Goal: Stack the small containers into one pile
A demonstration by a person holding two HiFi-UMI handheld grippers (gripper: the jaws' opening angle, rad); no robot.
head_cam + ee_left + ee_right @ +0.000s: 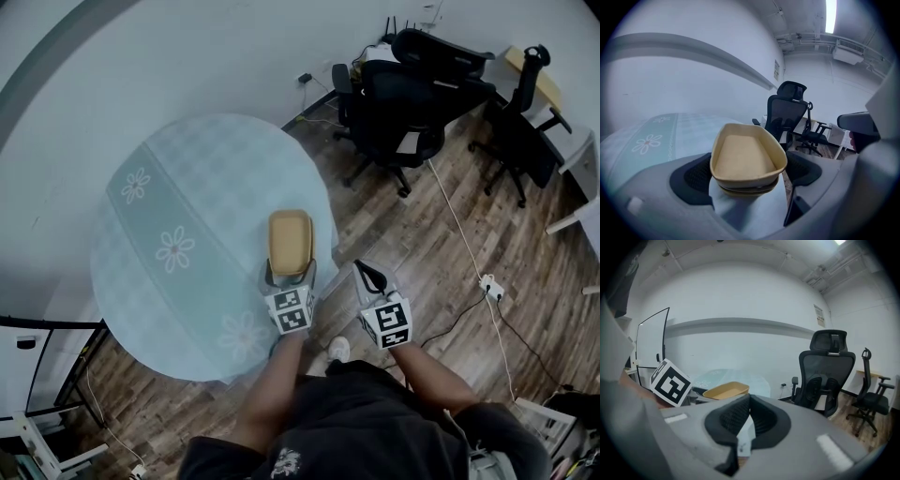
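Note:
A pile of shallow tan containers (290,239), nested one in another, is at the near right edge of the round table (169,187). My left gripper (290,269) has its jaws spread wide around the pile's near end. In the left gripper view both pads touch the sides of the pile (747,157), and pale cloth shows beneath it. My right gripper (367,272) is shut and empty, out past the table's rim over the wooden floor. The right gripper view has the pile (725,390) just left of its shut jaws (749,413).
The table (647,140) has a light blue cloth with white flowers. Black office chairs (394,103) stand beyond it on the right. A cable and a power strip (489,284) lie on the floor. A white frame (28,375) stands at the lower left.

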